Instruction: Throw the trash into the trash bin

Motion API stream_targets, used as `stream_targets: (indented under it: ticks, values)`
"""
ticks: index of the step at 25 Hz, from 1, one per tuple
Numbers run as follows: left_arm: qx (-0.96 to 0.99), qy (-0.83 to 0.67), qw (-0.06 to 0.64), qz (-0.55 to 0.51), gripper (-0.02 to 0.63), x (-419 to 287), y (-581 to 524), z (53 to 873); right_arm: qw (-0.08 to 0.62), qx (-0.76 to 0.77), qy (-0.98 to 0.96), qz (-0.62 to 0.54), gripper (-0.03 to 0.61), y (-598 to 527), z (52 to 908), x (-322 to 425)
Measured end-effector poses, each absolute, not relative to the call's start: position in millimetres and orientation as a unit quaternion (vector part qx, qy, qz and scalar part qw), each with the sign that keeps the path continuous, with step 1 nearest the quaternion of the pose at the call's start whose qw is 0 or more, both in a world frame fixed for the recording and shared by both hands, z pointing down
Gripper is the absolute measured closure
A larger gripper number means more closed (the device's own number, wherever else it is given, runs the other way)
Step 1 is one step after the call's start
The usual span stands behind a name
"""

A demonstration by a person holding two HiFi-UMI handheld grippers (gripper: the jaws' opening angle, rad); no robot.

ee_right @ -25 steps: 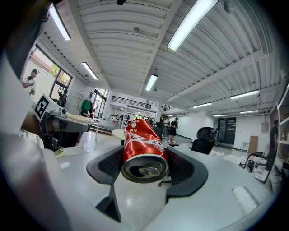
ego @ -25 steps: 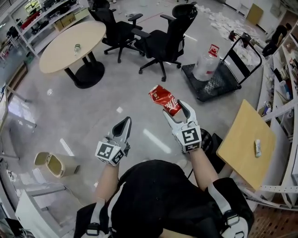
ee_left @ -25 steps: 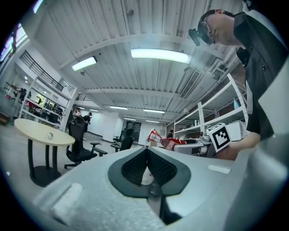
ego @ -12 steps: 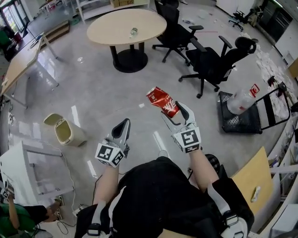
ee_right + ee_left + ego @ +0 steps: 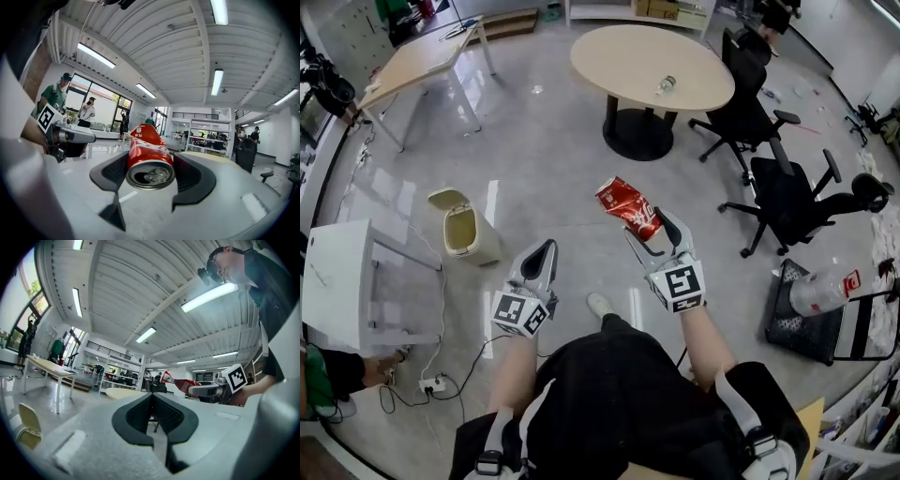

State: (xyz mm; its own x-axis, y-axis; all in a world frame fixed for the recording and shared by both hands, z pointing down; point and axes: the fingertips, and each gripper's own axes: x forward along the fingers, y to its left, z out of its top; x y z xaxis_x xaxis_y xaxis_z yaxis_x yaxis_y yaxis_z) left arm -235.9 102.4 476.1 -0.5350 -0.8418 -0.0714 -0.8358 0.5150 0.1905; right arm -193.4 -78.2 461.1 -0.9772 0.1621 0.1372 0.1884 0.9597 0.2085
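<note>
1. Open grey floor [image 5: 553, 159] lies between the person and the trash bin [image 5: 473, 239]. The bin stands ahead and to the left with its lid tipped up.
2. A white unit [image 5: 337, 272] borders the bin's left side, and cables [image 5: 441, 380] trail on the floor near it.
3. On the right, two black office chairs [image 5: 787, 202] and a cart [image 5: 811, 328] carrying a clear jug [image 5: 825, 289] close that side in.
4. The round bench [image 5: 652, 61] stands farther ahead with a bottle [image 5: 666, 84] lying on it. A long bench [image 5: 422, 61] sits at the upper left.
5. The right tool [image 5: 654, 231] is clamped on a dented red can [image 5: 628, 208], held in the air over the floor, well apart from the bin.
6. The left tool [image 5: 546, 249] has its jaws together with nothing between them, and is beside the right one.
7. Compared with a second ago, the whole view has swung. The bin has come from the lower-left edge to ahead-left, the round bench has crossed from upper left to upper right, and the cart has slid to the lower right. The grip on the can is unchanged.
</note>
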Motion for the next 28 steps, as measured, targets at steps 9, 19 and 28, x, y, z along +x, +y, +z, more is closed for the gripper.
stream_targets:
  ticks: [9,19,28]
  values:
    - [0.376,-0.923,0.006,-0.08,0.612,-319.2,130.7,463.9,0.027,-0.203,-0.973,-0.103,0.281,-49.8,447.9,-316.3]
    - [0.298,-0.952,-0.003,-0.065,0.612,-377.5,143.3,458.1,0.012,-0.266,-0.96,-0.082,0.281,-43.9,451.9,-392.1]
    - [0.205,-0.976,0.016,-0.073,0.612,-375.7,205.1,477.9,0.037,-0.346,-0.935,-0.065,0.281,9.6,478.8,-426.9]
